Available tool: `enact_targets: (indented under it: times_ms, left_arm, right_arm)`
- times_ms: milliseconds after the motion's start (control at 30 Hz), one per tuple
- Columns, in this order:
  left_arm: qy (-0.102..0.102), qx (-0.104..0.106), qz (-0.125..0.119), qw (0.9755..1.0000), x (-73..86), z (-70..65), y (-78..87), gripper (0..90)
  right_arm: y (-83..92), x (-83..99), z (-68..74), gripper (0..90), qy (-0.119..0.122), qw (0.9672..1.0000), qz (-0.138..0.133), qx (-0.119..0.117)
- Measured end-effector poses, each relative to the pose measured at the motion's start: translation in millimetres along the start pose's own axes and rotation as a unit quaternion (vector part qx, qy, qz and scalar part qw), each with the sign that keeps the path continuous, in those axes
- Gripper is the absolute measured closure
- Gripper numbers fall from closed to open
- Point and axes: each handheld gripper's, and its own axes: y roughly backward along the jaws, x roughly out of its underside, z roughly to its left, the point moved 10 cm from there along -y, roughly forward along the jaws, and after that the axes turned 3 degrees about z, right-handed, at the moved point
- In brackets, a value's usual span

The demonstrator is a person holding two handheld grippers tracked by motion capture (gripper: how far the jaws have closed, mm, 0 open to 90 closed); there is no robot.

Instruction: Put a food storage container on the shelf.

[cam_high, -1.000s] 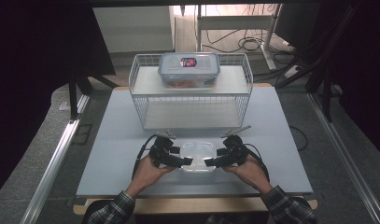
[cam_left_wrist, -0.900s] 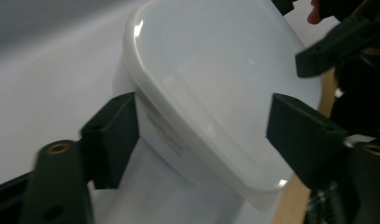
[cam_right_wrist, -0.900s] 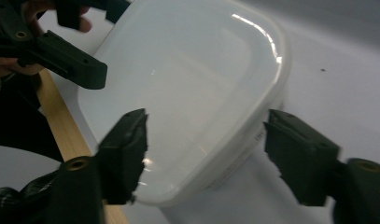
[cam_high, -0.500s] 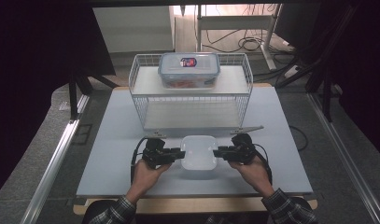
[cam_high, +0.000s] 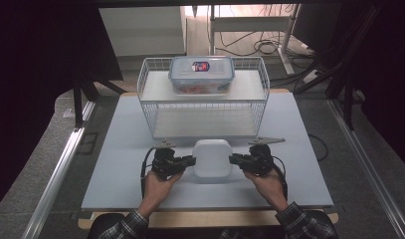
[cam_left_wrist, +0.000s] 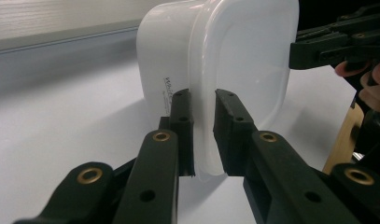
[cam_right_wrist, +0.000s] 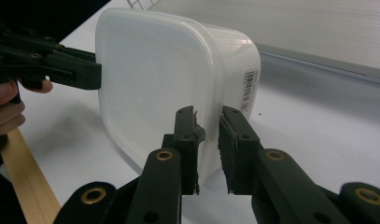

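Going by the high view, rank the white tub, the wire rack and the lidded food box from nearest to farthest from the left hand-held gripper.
1. White tub: held at its rim by the left hand-held gripper, just to its right.
2. Wire rack: behind, mid-table.
3. Lidded food box: on the rack's top shelf, farthest back.

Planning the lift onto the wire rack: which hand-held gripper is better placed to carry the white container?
Neither clearly. The left hand-held gripper and right hand-held gripper each clamp the white container's rim on opposite sides, so both should probably lift together.
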Motion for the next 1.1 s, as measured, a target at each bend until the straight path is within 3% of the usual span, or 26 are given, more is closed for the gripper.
enact_targets:
  times_ms: [233,367,433,567,1100]
  left_arm:
    - [0.004,-0.011,-0.004,0.9999,-0.7,2.1,-5.7,73.7]
    - [0.006,-0.022,-0.012,0.9997,-2.5,3.9,-5.4,77.6]
    - [0.007,-0.026,-0.013,0.9996,-3.3,4.6,-5.3,77.6]
    - [0.006,-0.022,-0.026,0.9994,-9.4,2.7,-0.2,77.7]
    - [-0.017,-0.022,-0.061,0.9977,-41.6,-6.7,26.0,77.8]
  right_arm:
    - [-2.3,-0.4,-1.6,76.1,-0.009,0.9999,-0.01,0.0]
    - [-2.3,-0.7,-1.3,78.4,-0.018,0.9997,-0.014,-0.001]
    - [-3.0,-1.0,-1.3,78.5,-0.011,0.9998,-0.017,0.008]
    - [0.3,-7.7,0.8,78.8,-0.013,0.9994,-0.032,0.002]
    - [21.2,-46.4,13.9,78.8,0.027,0.9972,-0.07,-0.002]
